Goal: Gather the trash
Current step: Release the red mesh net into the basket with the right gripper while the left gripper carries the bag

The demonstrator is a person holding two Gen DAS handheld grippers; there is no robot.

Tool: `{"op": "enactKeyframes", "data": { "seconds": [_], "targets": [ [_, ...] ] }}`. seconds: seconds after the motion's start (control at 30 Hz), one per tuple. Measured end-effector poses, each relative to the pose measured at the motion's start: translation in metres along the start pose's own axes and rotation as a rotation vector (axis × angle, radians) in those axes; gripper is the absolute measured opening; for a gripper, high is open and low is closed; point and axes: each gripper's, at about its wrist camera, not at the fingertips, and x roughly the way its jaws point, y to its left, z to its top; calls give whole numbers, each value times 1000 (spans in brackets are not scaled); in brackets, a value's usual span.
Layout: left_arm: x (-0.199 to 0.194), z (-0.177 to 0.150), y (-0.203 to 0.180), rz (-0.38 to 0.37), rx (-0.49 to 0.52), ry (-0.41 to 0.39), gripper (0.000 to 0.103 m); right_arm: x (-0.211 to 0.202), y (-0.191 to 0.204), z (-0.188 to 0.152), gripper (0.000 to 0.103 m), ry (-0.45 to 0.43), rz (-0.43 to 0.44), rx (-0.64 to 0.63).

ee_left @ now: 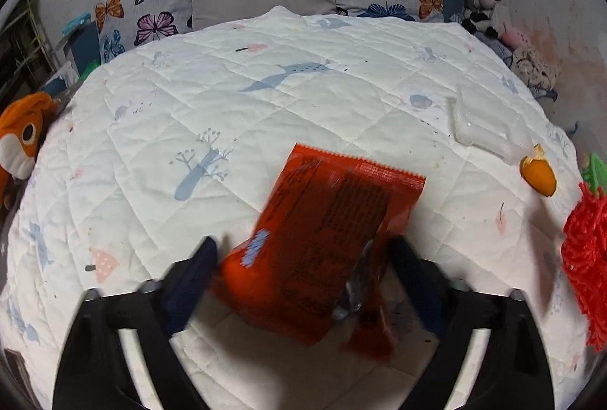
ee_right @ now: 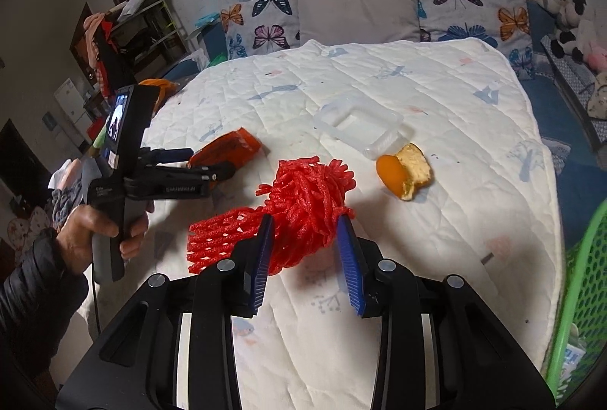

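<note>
An orange-red snack wrapper (ee_left: 326,243) lies between the wide-open fingers of my left gripper (ee_left: 303,250) on the white quilt; it also shows in the right wrist view (ee_right: 227,150). A red foam fruit net (ee_right: 299,208) sits between the blue fingers of my right gripper (ee_right: 307,224), which press on its sides; the net also shows at the left wrist view's right edge (ee_left: 586,258). A clear plastic tray (ee_right: 360,123) and an orange peel (ee_right: 404,171) lie beyond the net; both also show in the left wrist view, the tray (ee_left: 489,129) and the peel (ee_left: 538,172).
The white quilted bed (ee_right: 436,87) has butterfly pillows (ee_right: 474,7) and a grey pillow (ee_right: 356,5) at its head. A green mesh basket (ee_right: 584,296) stands at the bed's right edge. An orange plush toy (ee_left: 22,140) lies at the left edge. Plush toys (ee_right: 565,19) sit at the far right.
</note>
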Motion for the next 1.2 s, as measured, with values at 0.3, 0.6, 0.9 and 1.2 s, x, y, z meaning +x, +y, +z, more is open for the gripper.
{"op": "enactKeyframes", "data": {
  "seconds": [0.3, 0.6, 0.9, 1.2],
  "targets": [
    [-21, -9, -13, -23, 9, -50, 45, -21, -5, -13, 35, -25, -7, 13],
    [-66, -26, -46, -89, 23, -108, 39, -54, -18, -31, 35, -57, -38, 31],
    [-103, -40, -102, -185, 81, -140, 37, -89, -50, -57, 35, -82, -106, 84],
    [-119, -42, -160, -258, 150, -158, 37, -125, -83, -74, 35, -119, -176, 143]
  ]
}}
